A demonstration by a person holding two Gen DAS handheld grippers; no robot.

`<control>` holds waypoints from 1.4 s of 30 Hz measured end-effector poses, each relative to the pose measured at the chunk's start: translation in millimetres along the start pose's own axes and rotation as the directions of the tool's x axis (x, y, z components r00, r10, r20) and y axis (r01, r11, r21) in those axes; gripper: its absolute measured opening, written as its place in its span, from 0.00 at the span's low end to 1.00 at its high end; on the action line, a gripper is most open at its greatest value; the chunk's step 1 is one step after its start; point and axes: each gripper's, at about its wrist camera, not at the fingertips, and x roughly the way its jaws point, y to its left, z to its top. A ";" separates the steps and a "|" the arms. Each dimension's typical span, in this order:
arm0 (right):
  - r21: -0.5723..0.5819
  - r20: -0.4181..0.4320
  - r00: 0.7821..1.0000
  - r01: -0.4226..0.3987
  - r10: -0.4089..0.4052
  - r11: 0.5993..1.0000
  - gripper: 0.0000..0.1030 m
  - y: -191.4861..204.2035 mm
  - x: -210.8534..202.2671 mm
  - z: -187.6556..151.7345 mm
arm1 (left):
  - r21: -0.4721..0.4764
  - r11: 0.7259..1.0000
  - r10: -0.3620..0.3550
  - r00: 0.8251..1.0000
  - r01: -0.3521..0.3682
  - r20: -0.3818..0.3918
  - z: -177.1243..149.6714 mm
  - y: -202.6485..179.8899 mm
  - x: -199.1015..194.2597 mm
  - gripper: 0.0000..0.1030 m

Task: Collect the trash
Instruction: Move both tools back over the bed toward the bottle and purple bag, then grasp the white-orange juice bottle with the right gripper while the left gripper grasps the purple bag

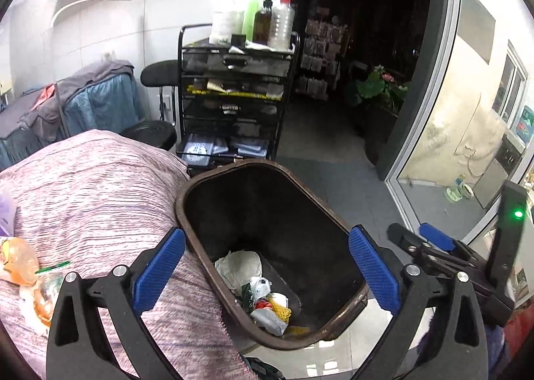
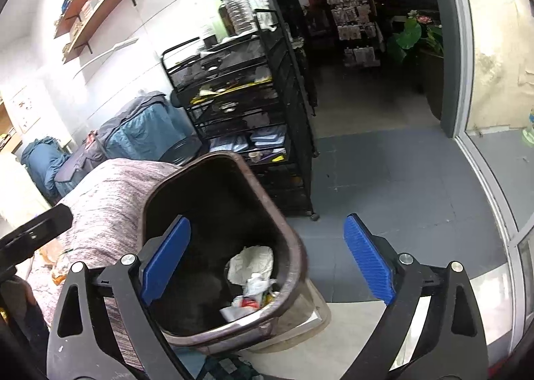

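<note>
A dark brown trash bin (image 1: 213, 176) stands on the floor beside a pink striped bedcover (image 1: 93, 199). Crumpled paper and wrappers (image 1: 263, 296) lie at its bottom. My left gripper (image 1: 267, 274) is open and empty, right above the bin's mouth. My right gripper (image 2: 267, 266) is open and empty, above the bin's right rim (image 2: 297, 263); the trash (image 2: 253, 276) shows inside. An orange plastic wrapper (image 1: 20, 263) and other clear packaging lie on the bedcover at the far left. The right gripper's finger (image 1: 434, 238) also shows in the left wrist view.
A black wire drawer cart (image 1: 233, 96) with bottles (image 1: 260, 16) on top stands behind the bin. A dark doorway (image 1: 360, 46) with a potted plant (image 1: 380, 86) opens beyond. A glass door (image 1: 467, 129) is at the right. Blue covered furniture (image 1: 83, 106) stands at the left.
</note>
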 end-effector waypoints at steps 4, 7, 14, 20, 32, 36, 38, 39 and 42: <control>-0.030 0.003 0.999 -0.041 0.042 0.999 0.89 17.3 -0.6 0.0 | 0.003 1.000 0.011 0.999 -0.011 0.037 -5.2 7.1 -22.6 0.94; -0.056 -0.005 0.997 -0.077 0.077 0.995 0.89 34.5 0.7 0.0 | -0.007 1.000 0.017 0.998 -0.017 0.057 -10.6 15.7 -39.2 0.94; -0.148 -0.045 0.982 -0.187 0.183 0.971 0.89 91.1 5.5 -3.3 | -0.071 0.995 0.071 0.994 -0.066 0.084 -29.7 52.7 -71.4 0.94; -0.252 -0.107 0.953 -0.301 0.283 0.920 0.89 149.3 12.7 -9.2 | -0.129 0.980 0.162 0.985 -0.153 0.059 -50.8 93.9 -88.8 0.94; -0.465 -0.354 0.822 -0.568 0.446 0.679 0.89 283.7 31.2 -31.8 | -0.294 0.901 0.325 0.945 -0.319 -0.030 -107.0 194.7 -133.8 0.94; -0.554 -0.421 0.790 -0.612 0.445 0.564 0.89 332.9 33.9 -44.7 | -0.329 0.874 0.359 0.932 -0.358 -0.060 -121.5 225.3 -148.1 0.94; -0.589 -0.461 0.771 -0.636 0.439 0.499 0.89 358.6 37.3 -53.3 | -0.325 0.865 0.379 0.922 -0.382 -0.073 -125.8 237.6 -153.6 0.94; -0.599 -0.483 0.761 -0.648 0.433 0.471 0.89 370.8 40.5 -57.0 | -0.321 0.863 0.386 0.919 -0.390 -0.076 -127.7 243.2 -156.2 0.94; -0.633 -0.521 0.752 -0.658 0.404 0.408 0.89 400.7 48.2 -69.4 | -0.317 0.862 0.389 0.917 -0.396 -0.086 -131.1 256.7 -159.5 0.94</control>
